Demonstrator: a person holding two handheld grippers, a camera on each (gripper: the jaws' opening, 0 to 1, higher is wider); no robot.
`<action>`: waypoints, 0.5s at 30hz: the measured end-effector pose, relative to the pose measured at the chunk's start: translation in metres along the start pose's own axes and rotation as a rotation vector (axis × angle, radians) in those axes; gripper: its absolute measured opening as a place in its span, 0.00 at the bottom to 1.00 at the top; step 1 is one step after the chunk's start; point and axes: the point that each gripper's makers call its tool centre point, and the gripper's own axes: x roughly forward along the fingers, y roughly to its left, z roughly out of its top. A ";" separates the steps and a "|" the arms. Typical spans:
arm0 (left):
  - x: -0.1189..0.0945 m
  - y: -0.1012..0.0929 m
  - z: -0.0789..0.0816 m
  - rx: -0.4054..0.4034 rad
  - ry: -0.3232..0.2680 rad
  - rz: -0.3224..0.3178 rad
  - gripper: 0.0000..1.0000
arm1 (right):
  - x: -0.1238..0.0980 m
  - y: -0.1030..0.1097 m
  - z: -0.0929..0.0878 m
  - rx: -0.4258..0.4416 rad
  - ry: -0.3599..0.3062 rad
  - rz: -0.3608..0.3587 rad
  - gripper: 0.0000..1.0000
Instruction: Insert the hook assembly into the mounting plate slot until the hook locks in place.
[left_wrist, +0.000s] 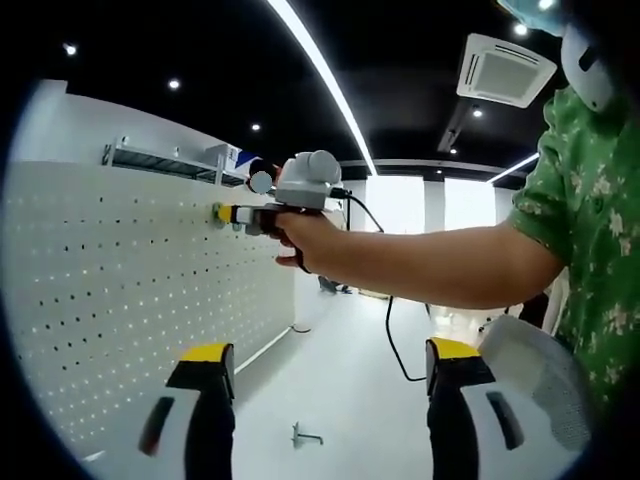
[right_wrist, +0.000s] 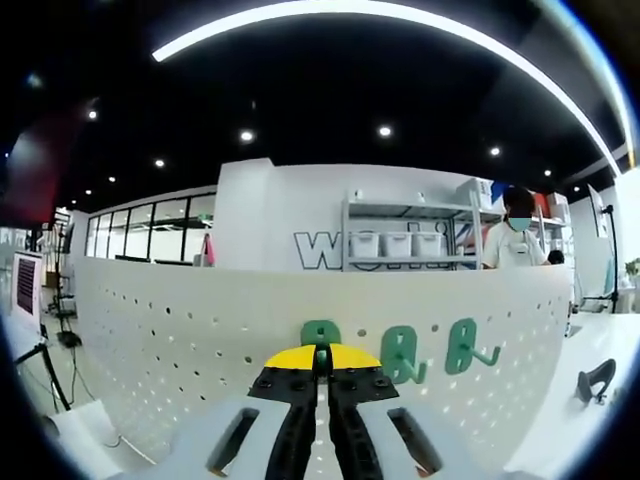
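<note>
Now keep your right gripper (right_wrist: 322, 362), fingers clamped on the green hook (right_wrist: 321, 340), square against the pegboard (right_wrist: 180, 340); left gripper (left_wrist: 325, 375) fingers gape empty.

White perforated metal pegboard (right_wrist: 200, 330) stands ahead of the right jaws; two green plastic hooks (right_wrist: 405, 355) (right_wrist: 465, 347) hang on it, right of the jaw tips.
</note>
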 end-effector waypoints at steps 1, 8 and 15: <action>0.000 0.000 0.000 -0.001 0.000 -0.002 0.80 | 0.000 0.000 0.000 -0.002 -0.002 -0.001 0.01; 0.000 0.000 0.000 -0.003 0.000 -0.003 0.79 | 0.003 -0.004 0.002 0.016 -0.019 -0.004 0.01; 0.000 -0.001 0.000 -0.004 -0.001 -0.007 0.78 | -0.001 -0.001 0.001 0.025 -0.050 -0.001 0.01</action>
